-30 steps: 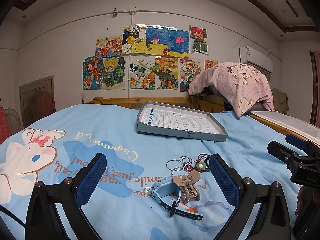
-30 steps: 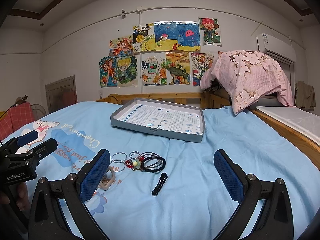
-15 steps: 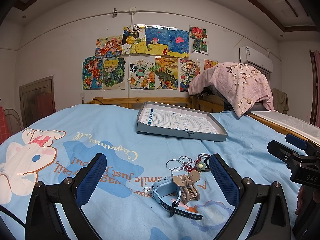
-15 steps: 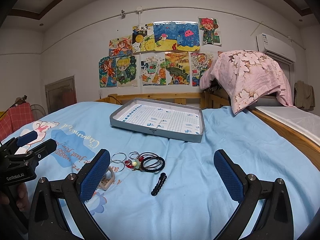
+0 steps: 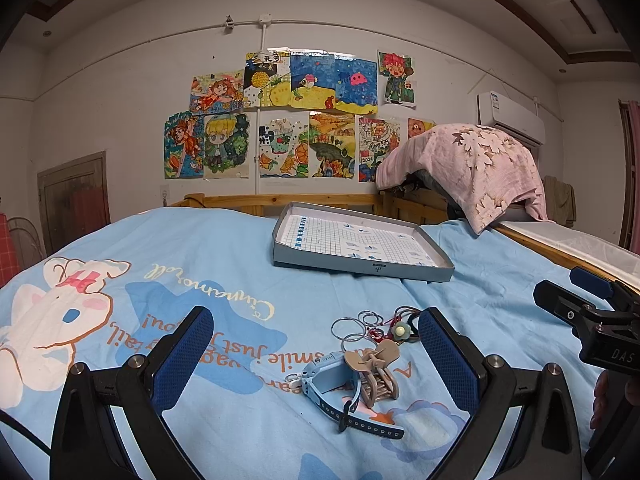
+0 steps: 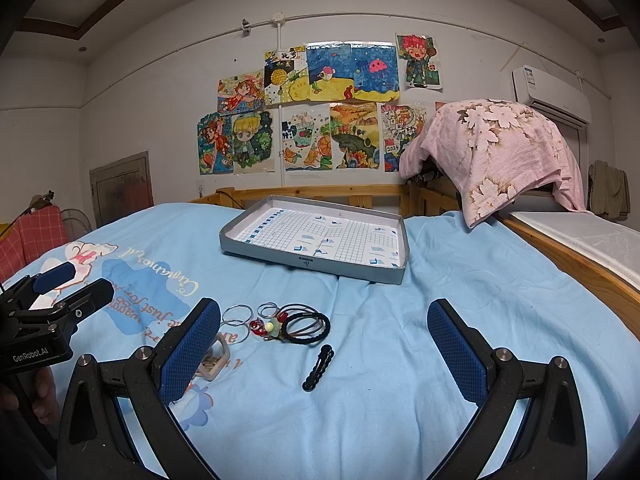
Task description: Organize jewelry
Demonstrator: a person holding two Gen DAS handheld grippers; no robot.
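Near the gray tray (image 6: 304, 258), jewelry waits on the blue bedsheet (image 6: 400, 360): rings (image 6: 237, 315), hair ties (image 6: 306, 322), black clip (image 6: 318, 367). Left gripper (image 5: 314, 360) and right gripper (image 6: 324, 352) gape wide, holding nothing, ready to pick.

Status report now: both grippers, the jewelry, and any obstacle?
Left gripper open, empty. Right gripper open, empty. Jewelry pile on bedsheet, gray tray has none. Nothing blocking.

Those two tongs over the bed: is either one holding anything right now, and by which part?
Nothing is held. The left tongs and right tongs are both open above the sheet, with the watch, clip and rings lying loose.
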